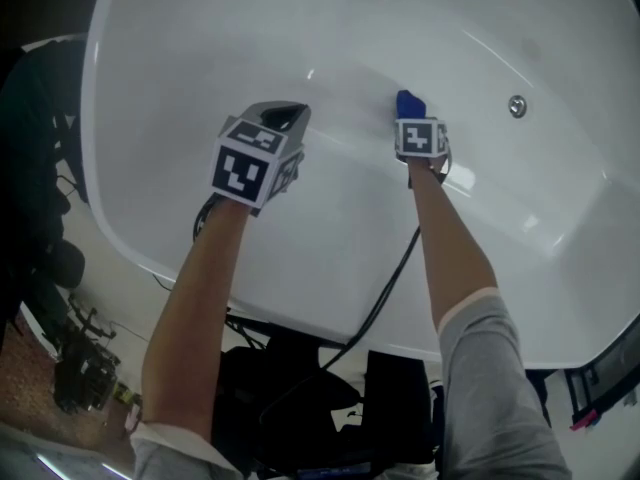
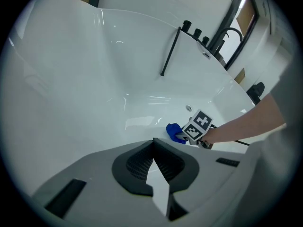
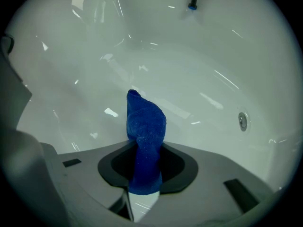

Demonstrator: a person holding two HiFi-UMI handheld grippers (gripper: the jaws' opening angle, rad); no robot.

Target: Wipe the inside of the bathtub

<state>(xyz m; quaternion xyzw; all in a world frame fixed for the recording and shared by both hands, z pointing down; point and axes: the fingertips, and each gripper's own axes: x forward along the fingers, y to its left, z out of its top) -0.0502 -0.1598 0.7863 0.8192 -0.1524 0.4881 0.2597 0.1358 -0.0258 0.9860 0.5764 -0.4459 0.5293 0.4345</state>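
Cloth wiping, right side leading.
Your right gripper (image 3: pixel 144 176) pinches the blue cloth (image 3: pixel 146 126) tight between its jaws, the free end reaching toward the bathtub (image 1: pixel 200 28) floor, some way from the round metal fitting (image 1: pixel 517 106). Press the cloth flat and sweep in overlapping strokes. Your left gripper (image 2: pixel 154 162) hangs above the basin, jaws pressed together on nothing.

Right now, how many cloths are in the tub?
1. A blue cloth is clamped in the right hand-held gripper, inside the bathtub. The left hand-held gripper is shut on nothing. None seems hidden.
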